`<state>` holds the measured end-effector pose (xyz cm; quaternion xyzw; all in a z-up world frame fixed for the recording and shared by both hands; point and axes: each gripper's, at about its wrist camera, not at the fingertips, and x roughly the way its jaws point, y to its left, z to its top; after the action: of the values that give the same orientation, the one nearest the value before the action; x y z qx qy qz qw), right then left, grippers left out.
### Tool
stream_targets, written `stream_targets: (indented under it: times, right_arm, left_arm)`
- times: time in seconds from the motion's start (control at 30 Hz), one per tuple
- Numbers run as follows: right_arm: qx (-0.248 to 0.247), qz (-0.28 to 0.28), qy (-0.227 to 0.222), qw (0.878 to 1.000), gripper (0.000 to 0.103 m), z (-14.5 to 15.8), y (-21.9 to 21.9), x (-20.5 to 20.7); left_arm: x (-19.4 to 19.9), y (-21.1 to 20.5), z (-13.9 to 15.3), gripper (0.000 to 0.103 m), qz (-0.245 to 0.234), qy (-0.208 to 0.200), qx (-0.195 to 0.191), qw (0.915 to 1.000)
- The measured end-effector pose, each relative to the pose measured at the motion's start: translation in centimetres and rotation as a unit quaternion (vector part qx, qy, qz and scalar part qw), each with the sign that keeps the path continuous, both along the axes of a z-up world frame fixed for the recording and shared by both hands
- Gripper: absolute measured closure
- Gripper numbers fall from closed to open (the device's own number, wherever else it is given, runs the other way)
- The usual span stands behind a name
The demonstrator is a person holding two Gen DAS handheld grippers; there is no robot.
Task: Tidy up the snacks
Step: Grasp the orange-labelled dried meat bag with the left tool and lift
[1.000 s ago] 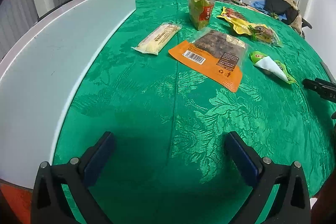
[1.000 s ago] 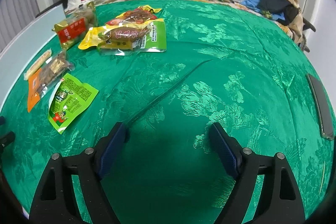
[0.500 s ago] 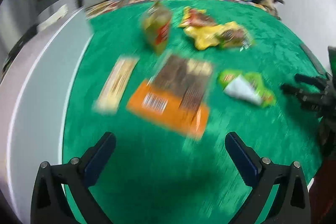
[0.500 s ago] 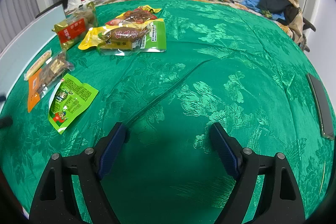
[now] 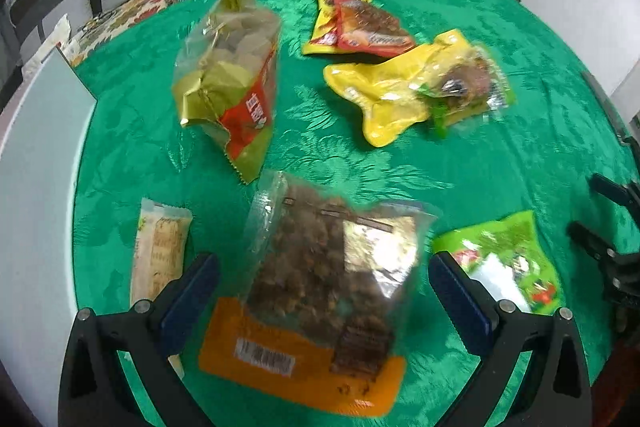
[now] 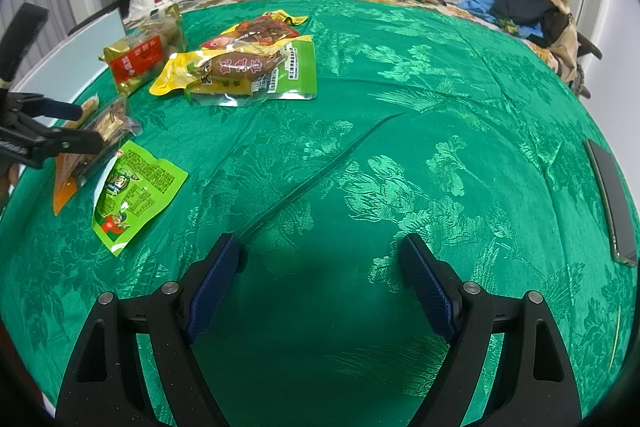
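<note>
My left gripper (image 5: pixel 320 291), jaws spread, empty, hangs above flat orange-and-clear jerky pouch (image 5: pixel 316 307) on green tablecloth (image 5: pixel 460 163); pouch's long axis runs along my fingers. Right gripper (image 6: pixel 320 283) released, farther off.

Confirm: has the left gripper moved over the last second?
Yes. The left gripper advanced toward the snacks: the orange-and-clear snack packet, earlier far ahead, now lies between its open fingers. The packet sits unchanged on the green tablecloth in the right view.
</note>
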<state>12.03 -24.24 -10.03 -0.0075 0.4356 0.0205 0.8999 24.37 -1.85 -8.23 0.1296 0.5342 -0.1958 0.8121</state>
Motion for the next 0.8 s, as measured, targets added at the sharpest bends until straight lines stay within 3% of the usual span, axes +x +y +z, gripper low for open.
stream_targets:
  times: [0.1,0.4,0.6,0.8]
  right_arm:
    - [0.0,0.0,0.0,1.0,0.017,0.0,0.0,0.0]
    - [0.0,0.0,0.0,1.0,0.017,0.0,0.0,0.0]
    - [0.0,0.0,0.0,1.0,0.017,0.0,-0.1,0.0]
    - [0.0,0.0,0.0,1.0,0.017,0.0,-0.1,0.0]
  left_arm:
    - [0.8,0.0,-0.9,0.0,0.01,0.014,-0.011,0.9998]
    - [1.9,-0.6,-1.2,0.0,0.021,0.003,-0.006,0.9998]
    - [1.5,-0.8,-1.1,0.001,0.009,0.013,-0.003,0.9999]
    - [0.4,-0.6,-0.3,0.027,0.008,0.0,-0.007,0.9999]
